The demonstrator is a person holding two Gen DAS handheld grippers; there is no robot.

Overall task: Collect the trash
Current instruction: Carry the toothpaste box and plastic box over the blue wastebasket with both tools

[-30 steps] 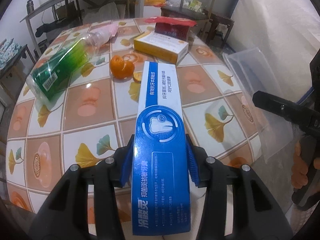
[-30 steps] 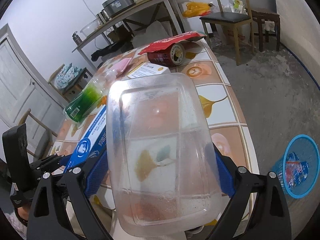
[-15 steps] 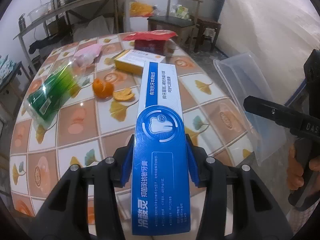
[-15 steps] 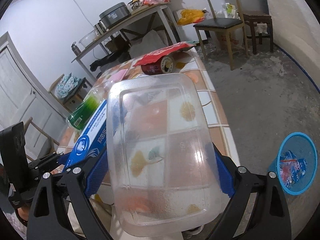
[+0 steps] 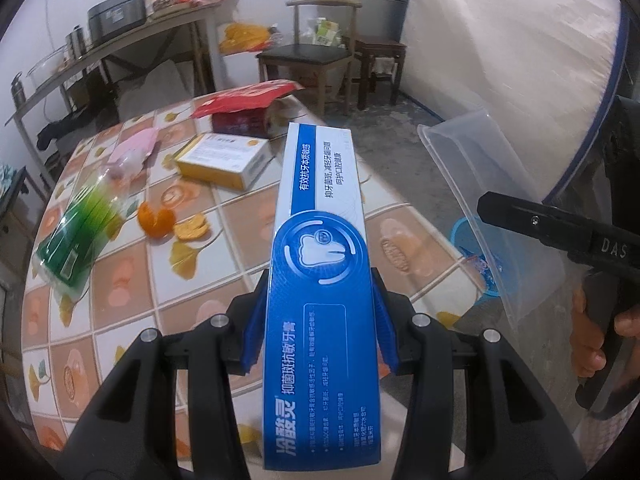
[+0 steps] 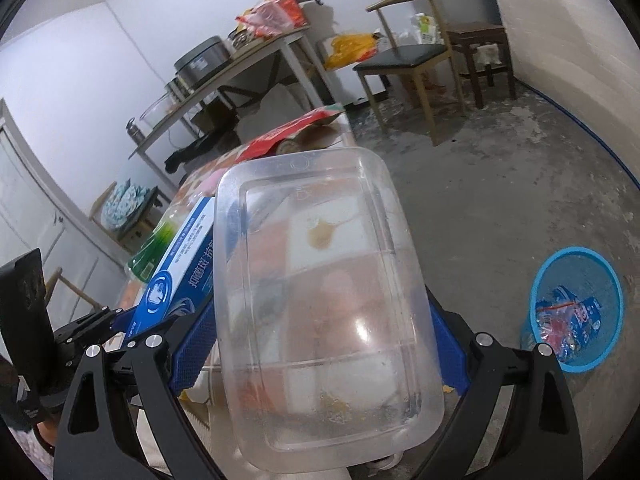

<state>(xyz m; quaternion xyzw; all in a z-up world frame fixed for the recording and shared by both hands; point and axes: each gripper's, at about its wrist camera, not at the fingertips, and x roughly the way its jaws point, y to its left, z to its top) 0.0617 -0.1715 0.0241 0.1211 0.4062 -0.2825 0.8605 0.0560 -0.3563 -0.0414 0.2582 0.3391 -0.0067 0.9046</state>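
My left gripper [image 5: 318, 320] is shut on a long blue and white toothpaste box [image 5: 320, 248], held lengthwise above the near edge of the tiled table [image 5: 132, 280]. The same toothpaste box [image 6: 180, 264] shows at the left of the right wrist view. My right gripper [image 6: 320, 344] is shut on a clear plastic food container [image 6: 320, 300], its blue pads pressing both long sides. That container [image 5: 488, 184] appears at the right of the left wrist view, held off the table's edge. A blue mesh waste basket [image 6: 576, 308] stands on the floor at right with a blue wrapper inside.
On the table lie a green plastic bottle [image 5: 76, 236], orange peel [image 5: 158, 220], a yellow and white box [image 5: 224, 160], a pink wrapper [image 5: 132, 152] and a red packet over a can [image 5: 244, 108]. A wooden chair [image 6: 404, 64] and a stool [image 6: 480, 52] stand on the concrete floor beyond.
Both grippers have carried their loads to the right, away from the table's middle. The waste basket has come closer in the right wrist view, and the floor now fills more of it.
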